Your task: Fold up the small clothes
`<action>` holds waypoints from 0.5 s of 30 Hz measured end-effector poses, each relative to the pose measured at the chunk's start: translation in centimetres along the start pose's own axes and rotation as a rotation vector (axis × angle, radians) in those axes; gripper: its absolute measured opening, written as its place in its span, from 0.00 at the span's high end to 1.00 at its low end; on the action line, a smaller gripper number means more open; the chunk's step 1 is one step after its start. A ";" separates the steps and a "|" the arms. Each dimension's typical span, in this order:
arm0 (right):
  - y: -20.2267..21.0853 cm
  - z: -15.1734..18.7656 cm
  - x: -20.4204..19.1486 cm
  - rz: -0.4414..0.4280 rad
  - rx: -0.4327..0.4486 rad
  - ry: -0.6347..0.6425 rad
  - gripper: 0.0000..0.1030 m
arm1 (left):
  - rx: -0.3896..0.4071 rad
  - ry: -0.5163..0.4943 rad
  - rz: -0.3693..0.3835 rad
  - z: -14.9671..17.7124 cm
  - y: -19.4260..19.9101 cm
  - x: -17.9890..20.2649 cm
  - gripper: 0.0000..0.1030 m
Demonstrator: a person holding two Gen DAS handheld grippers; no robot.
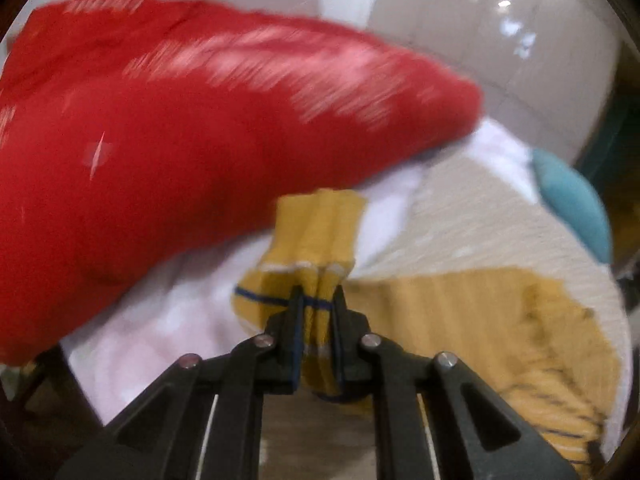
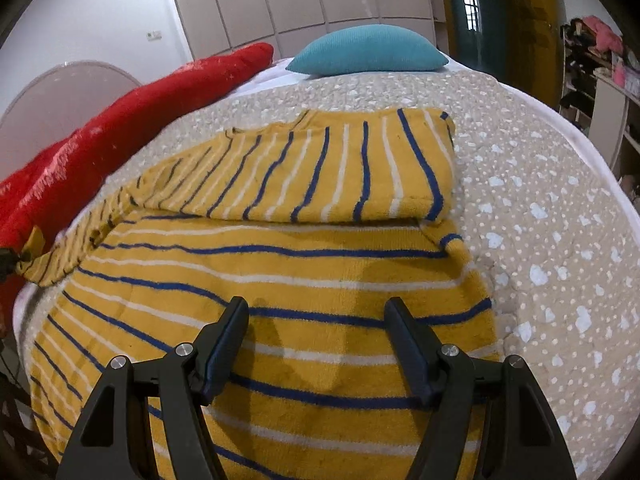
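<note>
A yellow garment with blue and white stripes [image 2: 280,288] lies on the bed, its right side folded over the body. My left gripper [image 1: 318,300] is shut on a bunched end of the yellow garment [image 1: 320,240], likely a sleeve, at the bed's left edge; that gripper shows small in the right wrist view [image 2: 14,258]. My right gripper [image 2: 316,316] is open and empty, just above the garment's lower body.
The bed has a beige spotted cover [image 2: 540,220]. A long red pillow [image 2: 120,120] runs along its left side and fills the left wrist view [image 1: 180,128]. A teal cushion [image 2: 368,50] lies at the far end. Shelves [image 2: 600,80] stand at right.
</note>
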State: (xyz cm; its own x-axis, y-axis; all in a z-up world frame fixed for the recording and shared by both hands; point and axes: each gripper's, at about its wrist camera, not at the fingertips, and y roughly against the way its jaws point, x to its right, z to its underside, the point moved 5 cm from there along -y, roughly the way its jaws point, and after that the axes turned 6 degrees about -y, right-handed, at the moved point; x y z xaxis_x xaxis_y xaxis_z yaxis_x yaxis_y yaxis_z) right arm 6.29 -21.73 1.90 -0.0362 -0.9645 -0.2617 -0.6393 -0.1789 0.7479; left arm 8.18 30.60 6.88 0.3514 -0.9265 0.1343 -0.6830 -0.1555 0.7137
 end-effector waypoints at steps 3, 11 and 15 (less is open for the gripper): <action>1.3 -0.1 1.0 -0.055 0.042 -0.061 0.32 | 0.065 -0.074 0.119 -3.2 3.0 7.3 0.89; 6.3 0.9 6.9 -0.095 0.171 -0.222 0.33 | 0.031 -0.326 0.532 -2.1 7.4 32.0 0.89; 6.2 1.7 10.4 -0.137 0.147 -0.347 0.33 | -0.100 -0.470 0.664 3.5 6.8 41.6 0.83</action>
State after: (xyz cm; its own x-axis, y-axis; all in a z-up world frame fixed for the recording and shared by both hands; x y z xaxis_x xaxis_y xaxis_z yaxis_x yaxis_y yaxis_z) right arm 0.68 -32.57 2.75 -0.1838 -0.8063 -0.5622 -0.7587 -0.2473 0.6027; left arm 15.89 -10.22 14.89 -0.4261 -0.8652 0.2642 -0.5863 0.4865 0.6478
